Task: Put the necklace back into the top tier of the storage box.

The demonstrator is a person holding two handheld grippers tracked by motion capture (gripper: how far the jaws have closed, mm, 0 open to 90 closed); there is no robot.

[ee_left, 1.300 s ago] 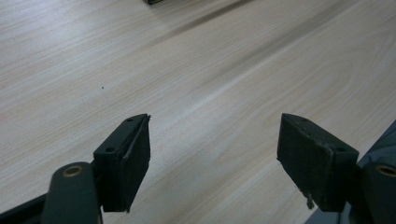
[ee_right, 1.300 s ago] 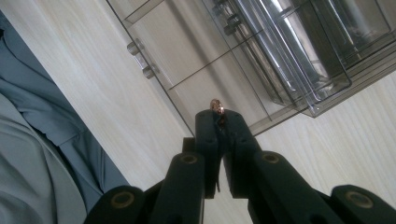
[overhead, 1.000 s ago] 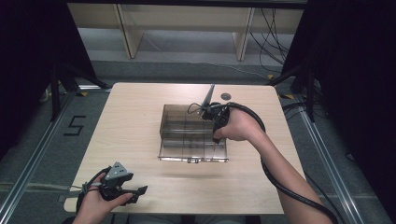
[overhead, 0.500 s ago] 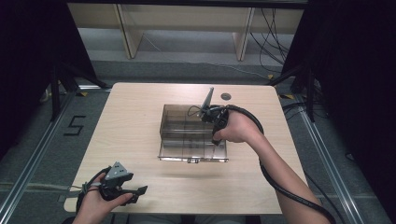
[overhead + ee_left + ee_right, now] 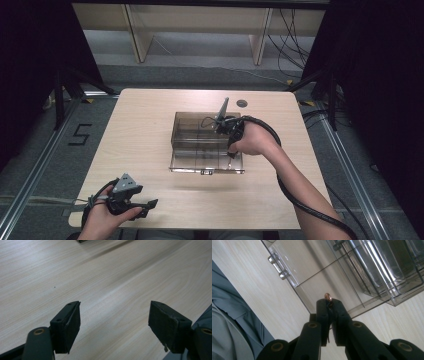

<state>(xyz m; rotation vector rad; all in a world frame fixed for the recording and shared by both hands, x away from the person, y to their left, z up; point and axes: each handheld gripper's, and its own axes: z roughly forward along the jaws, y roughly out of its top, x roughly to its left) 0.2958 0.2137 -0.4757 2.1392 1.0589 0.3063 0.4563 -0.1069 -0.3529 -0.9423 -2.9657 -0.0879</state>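
A: Pale wood-grain table [image 5: 150, 140] w/ rounded corners, on a grey floor; black curtains both sides, light shelving frame at the back, cables trailing there. Small dark round spot [image 5: 242, 103] near the table's far edge.

B: And the held thing?

A: Tiny brownish object [image 5: 327, 296], pinched at the very tips of the right gripper [image 5: 329, 302]. Jaws clenched on it, pads nearly meeting. Too small to say what it is, or which way its long axis runs; a thin dark bit hangs down between the pads.

B: Where's that, approx?

A: Over the smoky clear plastic organiser box [image 5: 200, 145] mid-table, above a front compartment on its right side. Right gripper view: tips point down at the box floor; dividers run across, and two small latches sit on the near wall.

B: Box orientation?

A: Long side parallel to the table's near edge, lid open and lying flat toward the person.

B: Other hand?

A: Left gripper [image 5: 150, 204] low at the table's near-left corner, well apart from the box. Jaws released, wide, nothing between, pointing across bare wood.
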